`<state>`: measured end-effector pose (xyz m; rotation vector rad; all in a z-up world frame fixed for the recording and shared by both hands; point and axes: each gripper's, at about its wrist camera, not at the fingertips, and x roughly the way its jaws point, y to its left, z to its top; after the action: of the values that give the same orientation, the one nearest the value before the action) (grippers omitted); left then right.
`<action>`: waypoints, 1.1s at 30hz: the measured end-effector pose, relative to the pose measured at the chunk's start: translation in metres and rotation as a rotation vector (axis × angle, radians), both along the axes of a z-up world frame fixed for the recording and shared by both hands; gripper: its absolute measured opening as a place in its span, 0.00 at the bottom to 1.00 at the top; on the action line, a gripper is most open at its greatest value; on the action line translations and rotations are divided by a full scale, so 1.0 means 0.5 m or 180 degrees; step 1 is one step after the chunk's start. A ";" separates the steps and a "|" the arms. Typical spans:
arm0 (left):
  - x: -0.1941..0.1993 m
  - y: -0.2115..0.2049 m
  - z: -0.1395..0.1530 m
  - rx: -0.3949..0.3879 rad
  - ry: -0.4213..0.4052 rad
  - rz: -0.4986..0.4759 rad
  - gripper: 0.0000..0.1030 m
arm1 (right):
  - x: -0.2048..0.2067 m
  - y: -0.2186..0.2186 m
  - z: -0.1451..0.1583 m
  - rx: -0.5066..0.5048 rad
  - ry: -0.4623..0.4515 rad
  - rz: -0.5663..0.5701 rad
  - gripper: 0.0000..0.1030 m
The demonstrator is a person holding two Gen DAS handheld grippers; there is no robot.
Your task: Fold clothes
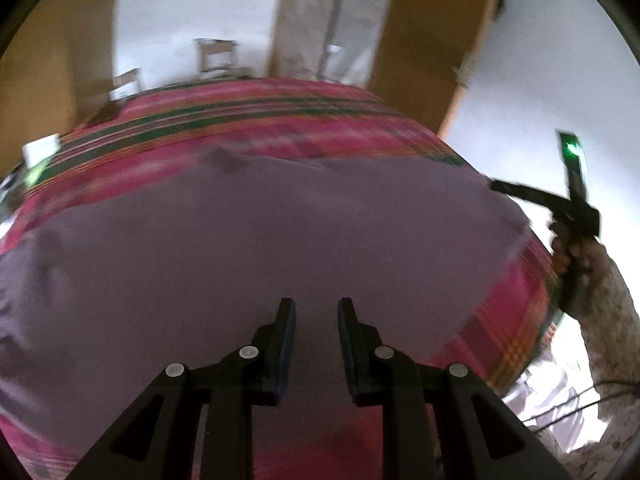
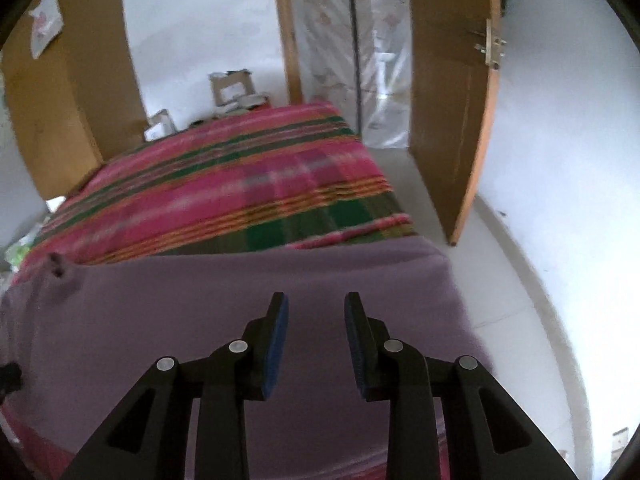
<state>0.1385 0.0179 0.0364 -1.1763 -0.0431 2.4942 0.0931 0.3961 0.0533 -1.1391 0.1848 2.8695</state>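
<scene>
Two grippers, and neither has cloth in it just now. My left gripper (image 1: 316, 310) hangs over the purple garment (image 1: 256, 248) with its jaws parted and nothing between the blue pads; the right gripper (image 2: 316, 304) is likewise spread over the same cloth (image 2: 248, 304), with bare fabric showing through the gap.

The garment lies flat on the near end of the bed, over the pink and green plaid blanket (image 2: 224, 184), which shows beyond it and along its side. I judge it is laid out there because the blanket gives a broad, level surface to smooth and crease against. Its right edge sits near the corner of the bed, so a pull that way could drag it off.

In the left wrist view my right hand (image 1: 568, 248) shows at the far right, clasping the other tool beside the bed's edge, apart from the cloth as far as I can tell; that part is smeared, so I won't swear to it.

A small dark patch (image 2: 60, 268) marks the garment's far left part, perhaps a neckline or tag. I reckon the next grasp wants an edge or corner, not this flat middle.
</scene>
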 end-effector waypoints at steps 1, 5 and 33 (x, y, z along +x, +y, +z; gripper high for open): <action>-0.005 -0.022 0.003 0.0012 0.0005 0.0106 0.21 | -0.002 -0.010 0.003 0.0017 0.0019 0.0033 0.29; -0.048 -0.079 0.025 0.0098 -0.0023 0.0301 0.21 | -0.003 -0.084 0.023 0.0071 0.0102 0.0322 0.29; -0.343 0.014 -0.017 -0.0817 -0.0313 -0.0758 0.30 | -0.027 -0.271 -0.031 -0.0900 -0.0219 0.0843 0.31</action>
<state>-0.0332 0.0248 0.0279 -1.3183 0.3793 2.2791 0.0797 0.2604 0.0379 -1.4049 0.4853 3.1006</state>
